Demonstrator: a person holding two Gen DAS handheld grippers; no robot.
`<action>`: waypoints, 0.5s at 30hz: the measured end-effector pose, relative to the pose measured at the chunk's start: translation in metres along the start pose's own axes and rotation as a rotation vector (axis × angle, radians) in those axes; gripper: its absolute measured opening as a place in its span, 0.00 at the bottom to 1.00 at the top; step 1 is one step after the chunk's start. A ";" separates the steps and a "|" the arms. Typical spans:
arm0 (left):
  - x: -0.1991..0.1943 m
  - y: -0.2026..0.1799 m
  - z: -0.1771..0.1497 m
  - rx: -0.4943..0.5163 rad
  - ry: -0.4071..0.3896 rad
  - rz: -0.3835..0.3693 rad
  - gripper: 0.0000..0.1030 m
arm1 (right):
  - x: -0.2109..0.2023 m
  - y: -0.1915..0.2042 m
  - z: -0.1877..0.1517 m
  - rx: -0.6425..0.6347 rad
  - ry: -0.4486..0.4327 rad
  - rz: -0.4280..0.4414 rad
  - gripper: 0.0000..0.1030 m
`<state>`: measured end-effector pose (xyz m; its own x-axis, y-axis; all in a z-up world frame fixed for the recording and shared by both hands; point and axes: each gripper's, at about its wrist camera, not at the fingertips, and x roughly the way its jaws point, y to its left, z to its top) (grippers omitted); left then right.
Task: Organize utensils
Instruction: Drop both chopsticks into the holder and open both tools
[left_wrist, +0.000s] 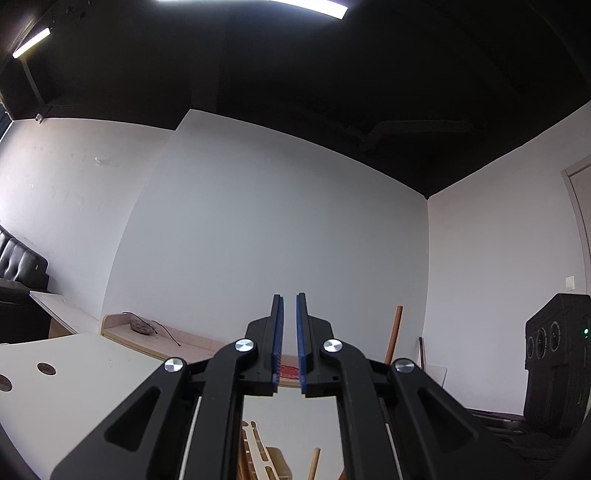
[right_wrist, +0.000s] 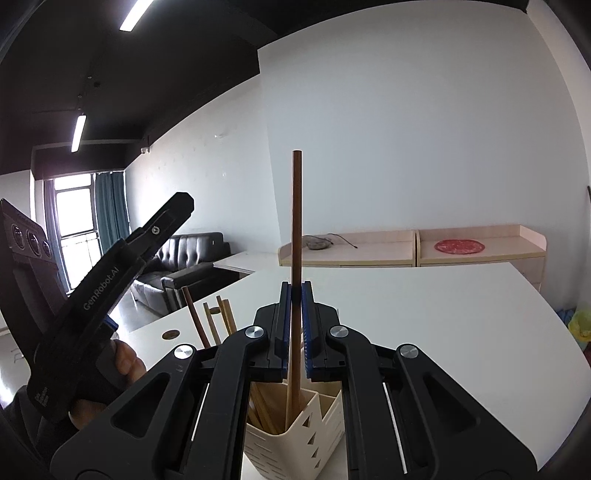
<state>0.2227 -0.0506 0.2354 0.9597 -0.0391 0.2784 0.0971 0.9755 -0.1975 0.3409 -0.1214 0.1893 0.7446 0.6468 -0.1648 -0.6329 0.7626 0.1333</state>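
Chopstick (right_wrist: 296, 221) stands upright, clamped in right hand-held gripper (right_wrist: 295, 291).

Smooth wooden chopstick (right_wrist: 296, 221) — matt plastic holder (right_wrist: 295, 439) — glossy white table (right_wrist: 424, 314).

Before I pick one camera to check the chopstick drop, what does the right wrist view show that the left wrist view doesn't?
Only the right wrist view shows the right gripper shut on an upright brown chopstick, its lower end inside the cream holder, and the hand carrying the other gripper. Only the left wrist view shows the left gripper, shut with nothing between its pads, and a black speaker box. Both show the white table and the red mat.
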 end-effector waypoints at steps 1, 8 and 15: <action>0.002 0.004 0.001 0.003 0.004 0.000 0.06 | -0.001 0.001 -0.002 -0.001 0.005 -0.003 0.05; -0.022 0.009 0.003 0.000 0.098 -0.005 0.08 | -0.019 0.006 -0.010 0.003 0.012 -0.029 0.14; -0.053 0.015 0.000 0.015 0.179 0.005 0.16 | -0.055 0.014 -0.026 0.009 -0.001 -0.039 0.23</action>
<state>0.1736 -0.0342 0.2180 0.9919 -0.0711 0.1055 0.0898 0.9789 -0.1838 0.2856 -0.1470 0.1748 0.7690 0.6165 -0.1689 -0.6013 0.7874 0.1357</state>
